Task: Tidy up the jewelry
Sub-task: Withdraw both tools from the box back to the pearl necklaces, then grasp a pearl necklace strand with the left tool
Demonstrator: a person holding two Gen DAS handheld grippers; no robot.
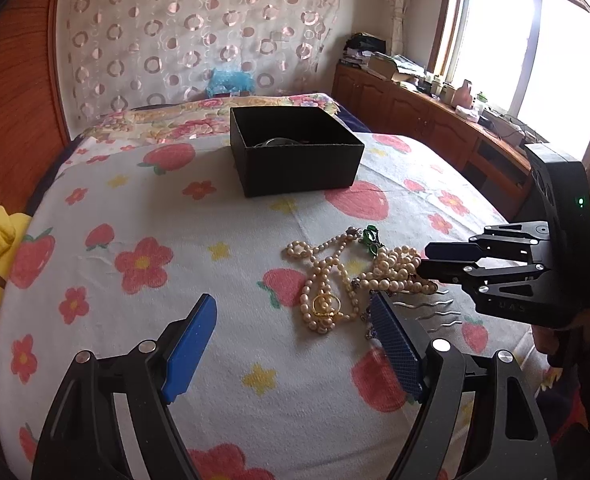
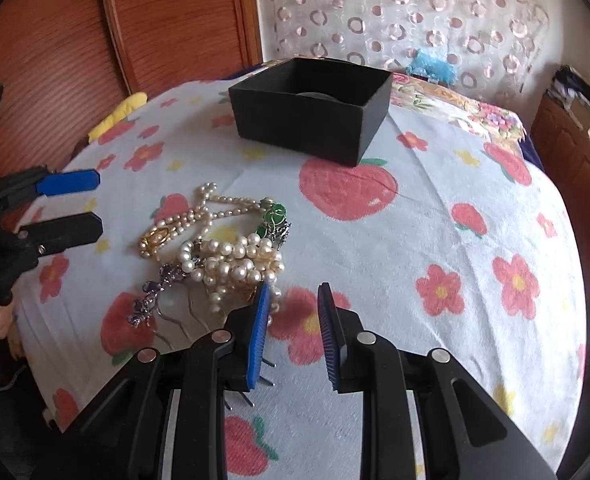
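Contents of black box [image 1: 295, 160] mostly hidden behind its near wall, only a dark rounded shape showed. Hair comb [image 2: 175, 312] partly covered by pearls [image 2: 231, 260] and right gripper [image 2: 295, 304] finger.

Black two-finger grippers, blue pads

Left gripper [image 1: 295, 344] and right gripper [image 2: 295, 332]: black linkage arms, silver rivets, ribbed blue pads [image 1: 191, 354]; a green LED [image 1: 580, 201] glows above the right gripper's linkage.
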